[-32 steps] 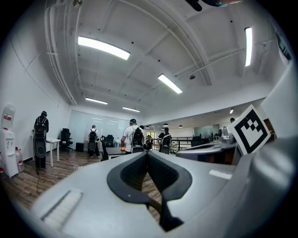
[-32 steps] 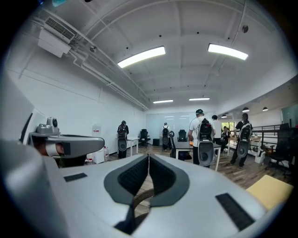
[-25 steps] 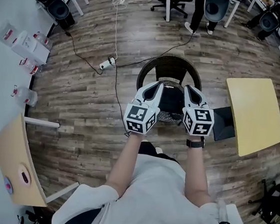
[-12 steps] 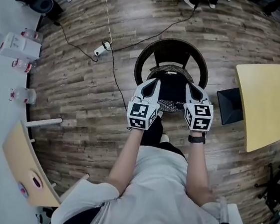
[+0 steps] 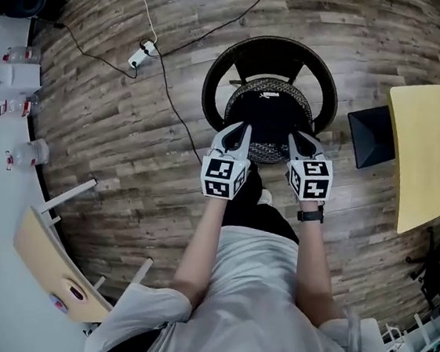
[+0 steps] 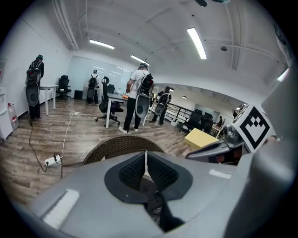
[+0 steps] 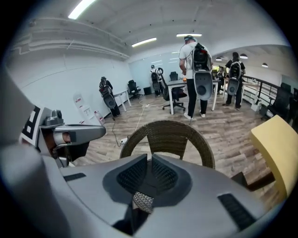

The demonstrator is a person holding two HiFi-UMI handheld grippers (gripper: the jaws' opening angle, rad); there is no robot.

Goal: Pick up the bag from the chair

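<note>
On a wood-plank floor (image 5: 129,145), a dark brown round-backed wicker chair (image 5: 296,62) is standing directly in front of the person. The soft black bag (image 5: 270,114) is lying flat on the chair's woven seat and covering most of it.

The pickup is judged to be only at its approach. Nothing is being gripped, the bag is not yet lifted, and both the grasp and the raise are left to do.

The grey left gripper (image 5: 241,128) and the grey right gripper (image 5: 297,139), each carrying a cube of square markers, are pointing downward side by side at the near edge of the seat. The left tip is showing over the bag's front left corner and the right tip over its front right corner. Whether either is touching the fabric cannot be told from the head view.

In the left gripper view the jaws are pressing together with nothing between them, and the right gripper view is showing the same. In both gripper views the bag is sitting below the jaws, mostly hidden by the gripper bodies. By this reading, the jaws are going to have to spread before any hold is possible.
</note>
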